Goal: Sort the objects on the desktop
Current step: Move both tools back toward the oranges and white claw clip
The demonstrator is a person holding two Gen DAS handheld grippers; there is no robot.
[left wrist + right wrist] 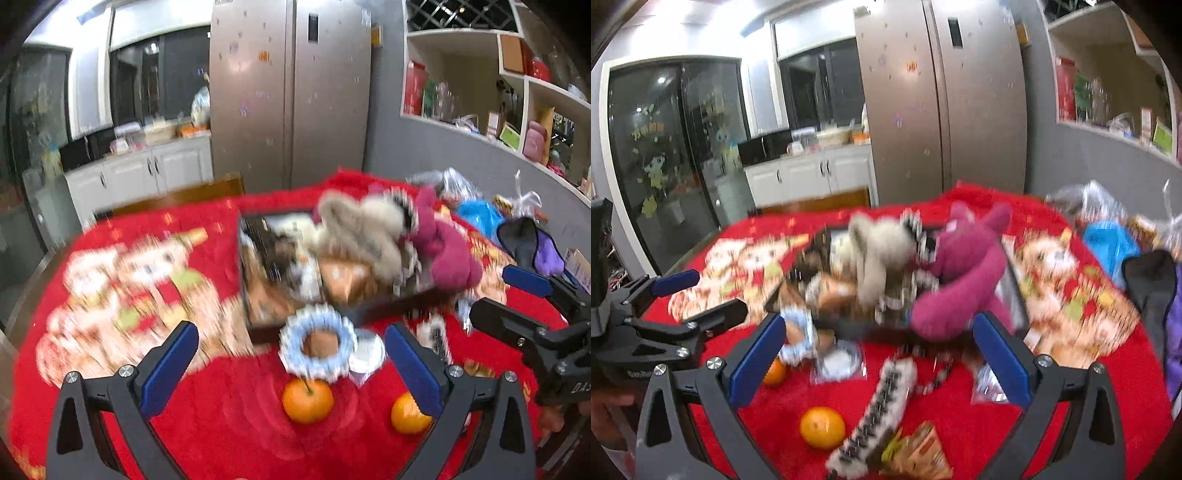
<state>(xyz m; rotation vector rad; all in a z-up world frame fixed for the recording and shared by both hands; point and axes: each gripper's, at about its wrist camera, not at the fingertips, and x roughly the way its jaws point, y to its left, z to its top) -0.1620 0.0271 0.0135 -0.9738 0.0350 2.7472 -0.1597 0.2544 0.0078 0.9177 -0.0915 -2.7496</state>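
Observation:
A dark tray [391, 306] on the red cloth holds a beige plush [362, 225], a magenta plush [447, 251] and snack packs. In the left wrist view my left gripper [291, 354] is open and empty, above a blue-frilled cupcake [317, 347], a foil cup [367, 356] and two oranges [307, 400] [408, 413]. My right gripper [879, 354] is open and empty over a foil cup [840, 360], a black-and-white furry strip [882, 398], an orange [822, 427] and a snack pack [919, 454]. Both views are motion-blurred.
Bags and a blue packet [480, 218] crowd the table's right side. A dark and purple pouch [532, 247] lies at the right edge. A wooden chair back [184, 195] stands behind the table. A fridge [291, 92] and shelves are beyond.

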